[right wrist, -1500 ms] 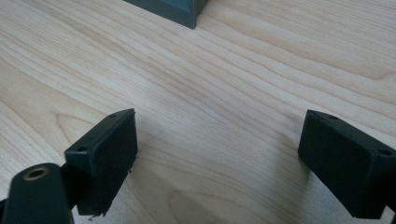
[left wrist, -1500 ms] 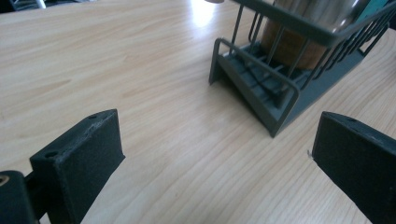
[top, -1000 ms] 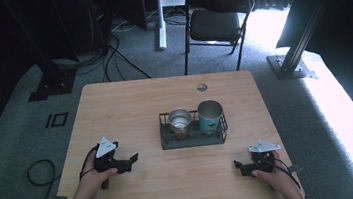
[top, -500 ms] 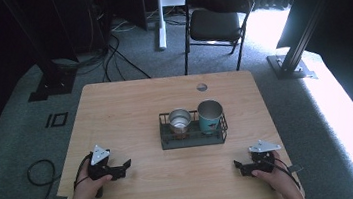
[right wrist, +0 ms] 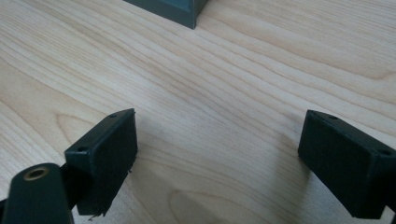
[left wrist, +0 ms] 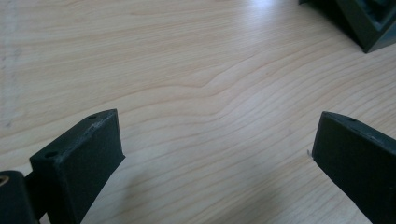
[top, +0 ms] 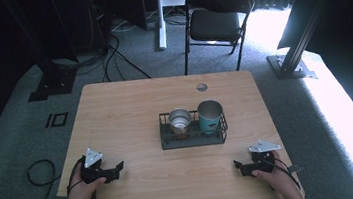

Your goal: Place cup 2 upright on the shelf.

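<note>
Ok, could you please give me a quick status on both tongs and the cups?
Left tongs open, empty, low over the table. Right tongs likewise. Steel cup and teal cup upright in the rack. Nothing between.

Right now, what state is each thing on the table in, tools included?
Left tool: open, empty, low over the wooden table.
Right tool: open, empty, low over the table.
Black wire rack: upright at the table's middle, holding two cups.
Plain steel cup: upright in the rack's left side, mouth up.
Teal-banded steel cup: upright in the rack's right side, mouth up.
</note>
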Motion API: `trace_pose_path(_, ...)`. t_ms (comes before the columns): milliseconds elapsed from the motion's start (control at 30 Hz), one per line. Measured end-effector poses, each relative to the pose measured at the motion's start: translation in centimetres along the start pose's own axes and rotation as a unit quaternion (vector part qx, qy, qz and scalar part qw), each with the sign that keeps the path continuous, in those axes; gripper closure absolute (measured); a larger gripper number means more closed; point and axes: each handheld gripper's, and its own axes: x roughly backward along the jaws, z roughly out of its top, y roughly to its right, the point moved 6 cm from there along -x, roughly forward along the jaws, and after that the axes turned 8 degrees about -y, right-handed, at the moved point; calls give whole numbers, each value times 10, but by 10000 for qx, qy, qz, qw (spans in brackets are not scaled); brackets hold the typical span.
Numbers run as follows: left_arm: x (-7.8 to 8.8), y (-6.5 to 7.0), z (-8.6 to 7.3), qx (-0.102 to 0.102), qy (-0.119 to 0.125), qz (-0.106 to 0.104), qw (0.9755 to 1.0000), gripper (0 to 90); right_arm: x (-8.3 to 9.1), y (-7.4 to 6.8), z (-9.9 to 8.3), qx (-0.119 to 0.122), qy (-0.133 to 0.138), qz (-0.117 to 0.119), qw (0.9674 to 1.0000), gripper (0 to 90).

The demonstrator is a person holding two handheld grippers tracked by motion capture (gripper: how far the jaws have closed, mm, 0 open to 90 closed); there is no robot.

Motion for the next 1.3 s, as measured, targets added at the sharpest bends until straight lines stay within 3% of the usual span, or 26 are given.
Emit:
trace_pose_path(133, 4, -2, -4, 103, -74, 78, 9999, 25, 0, 0, 0, 0, -1, 0, 10000, 114)
trace_pose_path(233, 8, -8, -8, 257, -148, 295, 9991, 25, 0, 0, 0, 0, 0, 0, 10000, 113)
trace_pose_path(467, 11, -14, -14, 431, -288, 512, 9973, 25, 0, 0, 0, -1, 0, 0, 10000, 114)
trace_pose_path(567, 13, -23, -20, 654, -396, 810, 9938, 25, 0, 0, 0, -1, 0, 0, 10000, 114)
trace_pose_path(600, 13, -23, -20, 654, -396, 810, 9938, 25, 0, 0, 0, -1, 0, 0, 10000, 114)
trace_pose_path(633, 14, -27, -22, 861, -422, 848, 9918, 25, 0, 0, 0, 0, 0, 0, 10000, 113)
trace_pose_path(800, 16, -34, -25, 1003, -496, 994, 9887, 25, 0, 0, 0, 1, 0, 0, 10000, 113)
trace_pose_path(867, 17, -37, -28, 1038, -583, 1098, 9868, 25, 0, 0, 0, -1, 0, 1, 10000, 113)
trace_pose_path(900, 17, -38, -30, 1153, -664, 1100, 9850, 25, 0, 0, 0, 0, 0, 0, 10000, 113)
trace_pose_path(1033, 17, -40, -31, 1159, -706, 1222, 9832, 25, 0, 0, 0, 0, 0, 0, 10000, 113)
trace_pose_path(1300, 17, -40, -31, 1098, -751, 1268, 9830, 25, 0, 0, 0, 0, 2, 0, 10000, 113)
